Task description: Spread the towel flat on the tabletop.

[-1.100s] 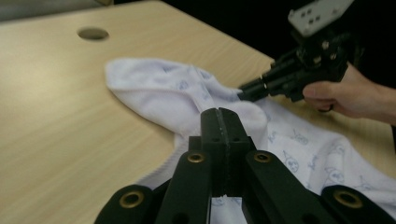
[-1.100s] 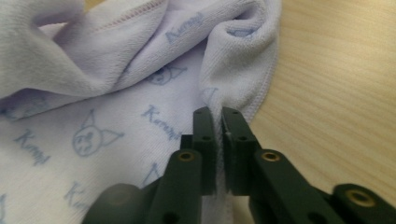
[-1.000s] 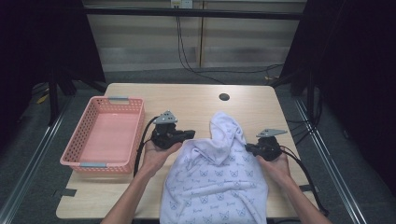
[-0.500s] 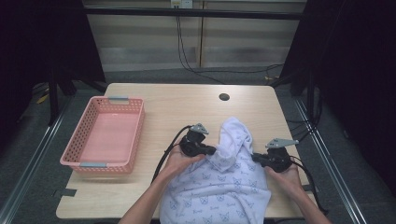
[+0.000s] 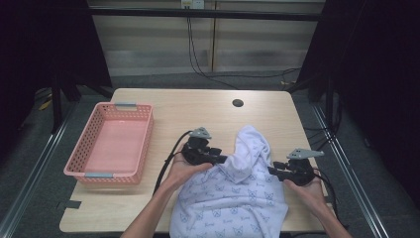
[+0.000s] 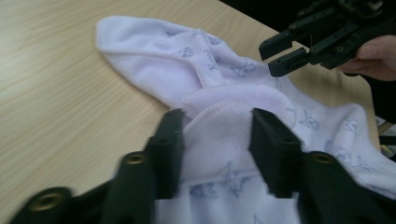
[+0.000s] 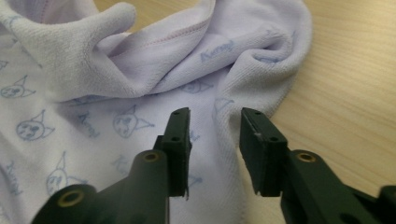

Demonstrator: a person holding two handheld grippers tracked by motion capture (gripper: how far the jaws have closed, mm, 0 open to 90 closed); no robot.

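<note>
Left gripper (image 6: 217,135), jaws apart, straddles a fold of the white printed cloth (image 5: 233,198). Right gripper (image 7: 215,135), jaws apart, hovers over the cloth's right edge on the table (image 5: 198,109).

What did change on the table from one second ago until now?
Both grippers came toward the person along the cloth: the left gripper moved inward, the right gripper only nearer. Both show open jaws with cloth between them. The cloth's far end folded back and bunched up. The basket and table stayed.
</note>
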